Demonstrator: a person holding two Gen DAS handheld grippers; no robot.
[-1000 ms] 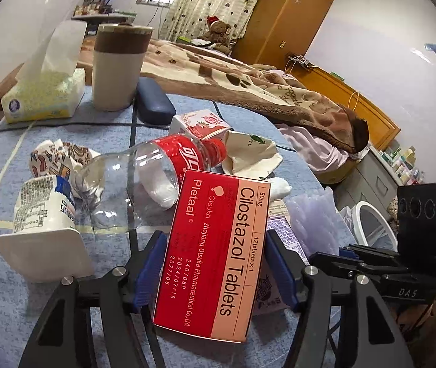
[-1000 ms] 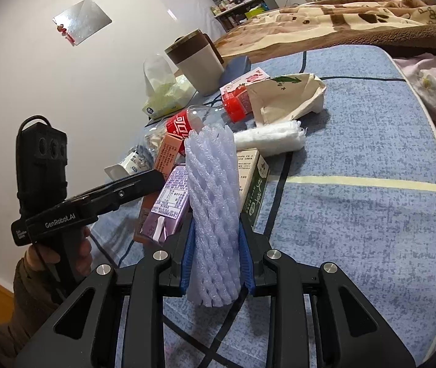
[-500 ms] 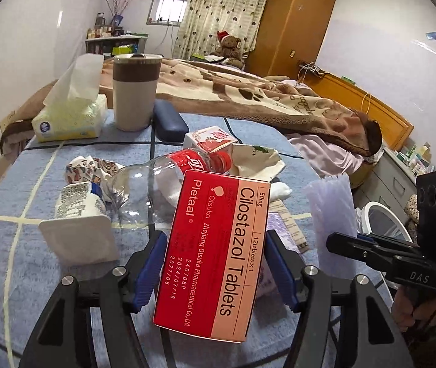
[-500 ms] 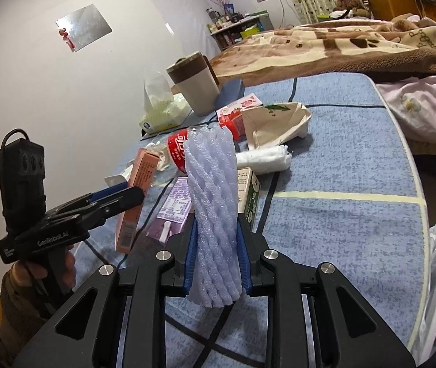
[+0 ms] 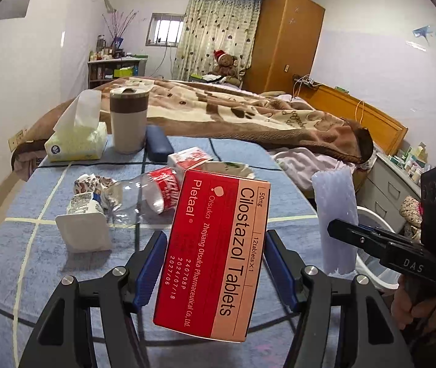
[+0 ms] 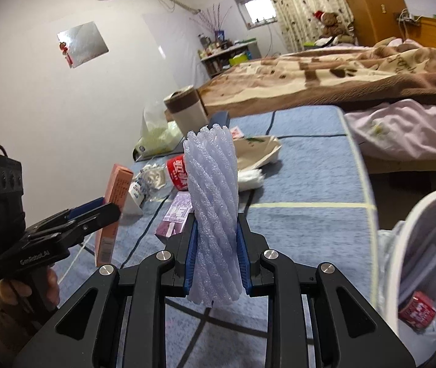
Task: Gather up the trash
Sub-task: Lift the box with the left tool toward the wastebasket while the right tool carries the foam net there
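Note:
My left gripper point(image 5: 215, 263) is shut on a red Cilostazol tablet box point(image 5: 215, 254) and holds it above the blue table point(image 5: 9, 251); the box also shows in the right wrist view point(image 6: 112, 211). My right gripper point(image 6: 216, 260) is shut on a pale purple foam net sleeve point(image 6: 213, 211), upright in the air; the sleeve shows in the left wrist view point(image 5: 337, 220). A white trash bin point(image 6: 426, 245) with a plastic liner stands at the right, off the table edge. A clear bottle with a red label point(image 5: 153, 196), a yoghurt cup point(image 5: 84, 224) and crumpled wrappers point(image 5: 90, 182) lie on the table.
A tissue pack point(image 5: 77, 141), a brown-banded cup point(image 5: 128, 122) and a dark blue case point(image 5: 158, 147) stand at the table's far side. A purple carton point(image 6: 176, 214), a paper bag point(image 6: 256, 150) and a white wad point(image 6: 250, 179) lie mid-table. A bed point(image 5: 233, 113) lies beyond.
Both grippers have lifted and pulled back from the table with their loads. The right gripper has swung right, bringing the trash bin into its view.

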